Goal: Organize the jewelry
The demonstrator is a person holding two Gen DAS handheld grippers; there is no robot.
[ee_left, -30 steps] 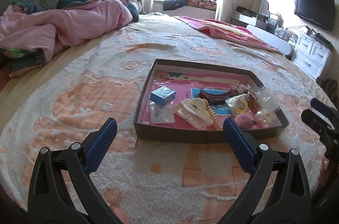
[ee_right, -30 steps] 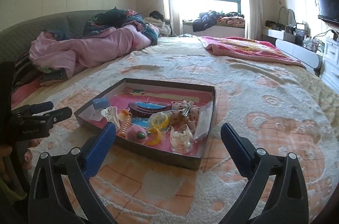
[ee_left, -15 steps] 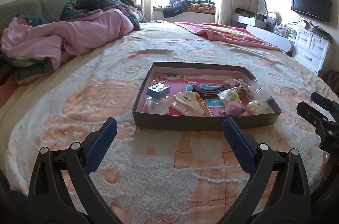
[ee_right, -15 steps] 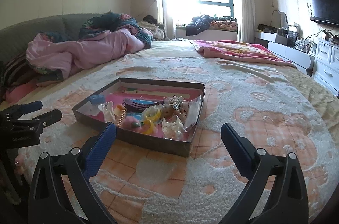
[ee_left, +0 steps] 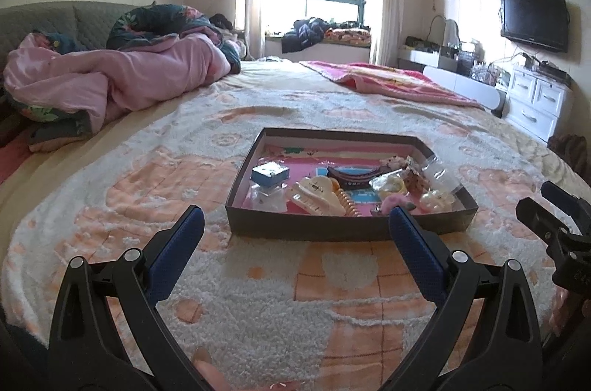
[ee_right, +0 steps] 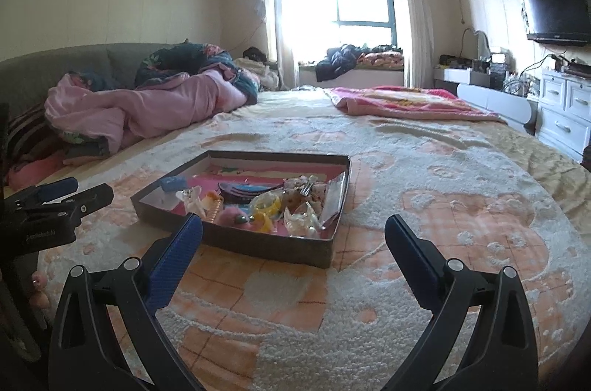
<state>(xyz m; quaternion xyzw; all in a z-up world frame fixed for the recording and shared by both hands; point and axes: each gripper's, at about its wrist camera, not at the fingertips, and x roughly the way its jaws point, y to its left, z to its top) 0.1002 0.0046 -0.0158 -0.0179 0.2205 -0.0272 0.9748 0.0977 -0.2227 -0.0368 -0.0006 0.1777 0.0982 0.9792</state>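
Both wrist cams sit low over bed (ee_left: 332,284), facing window; both share tray (ee_left: 332,228) (ee_right: 258,245), near.

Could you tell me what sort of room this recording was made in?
It looks like a home bedroom: the tray of hair accessories sits on a large bed with a rumpled pink quilt, and a wall-mounted TV hangs above white drawers.
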